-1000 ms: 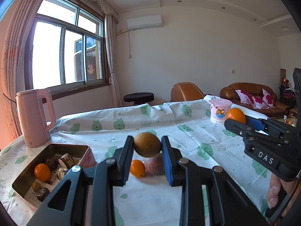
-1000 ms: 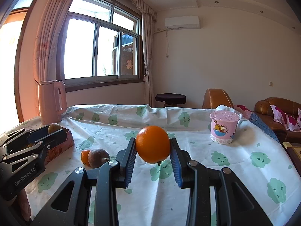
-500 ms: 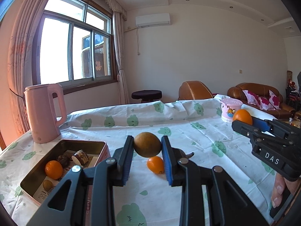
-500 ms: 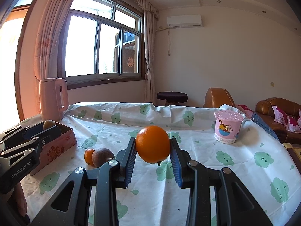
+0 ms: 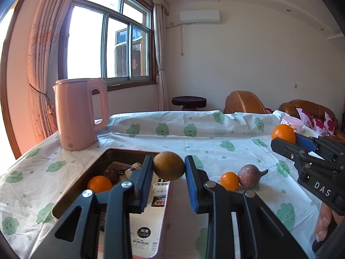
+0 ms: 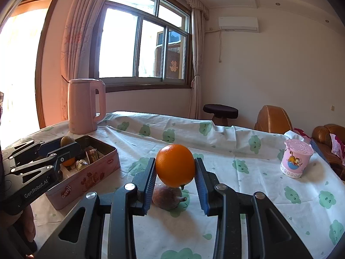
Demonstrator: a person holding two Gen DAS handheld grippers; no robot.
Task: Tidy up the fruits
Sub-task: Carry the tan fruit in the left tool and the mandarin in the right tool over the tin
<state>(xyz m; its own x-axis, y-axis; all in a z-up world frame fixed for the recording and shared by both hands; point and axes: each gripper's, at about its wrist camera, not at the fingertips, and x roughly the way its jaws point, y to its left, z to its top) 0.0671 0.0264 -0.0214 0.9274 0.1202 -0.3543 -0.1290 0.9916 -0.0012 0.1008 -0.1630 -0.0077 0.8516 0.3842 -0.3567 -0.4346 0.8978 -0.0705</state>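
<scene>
My left gripper (image 5: 169, 168) is shut on a brown-green round fruit (image 5: 169, 165) and hangs above the near right corner of the pink tin box (image 5: 94, 168). The tin holds a small orange (image 5: 99, 183) and several wrapped snacks. To its right on the cloth lie a small tangerine (image 5: 229, 180) and a purple-brown fruit with a stem (image 5: 249, 176). My right gripper (image 6: 175, 168) is shut on a large orange (image 6: 175, 165), held above that purple-brown fruit (image 6: 166, 196). In the right wrist view the left gripper (image 6: 64, 145) is over the tin (image 6: 86, 179).
A pink kettle (image 5: 78, 114) stands behind the tin at the table's far left. A pink lidded cup (image 6: 296, 160) sits at the right edge. The table carries a white cloth with green prints (image 6: 248, 185). A stool, armchair and sofa stand beyond it.
Both grippers have swung left with their fruits. The tin box now lies directly under the left gripper, and the tangerine and purple-brown fruit have shifted to its right.
</scene>
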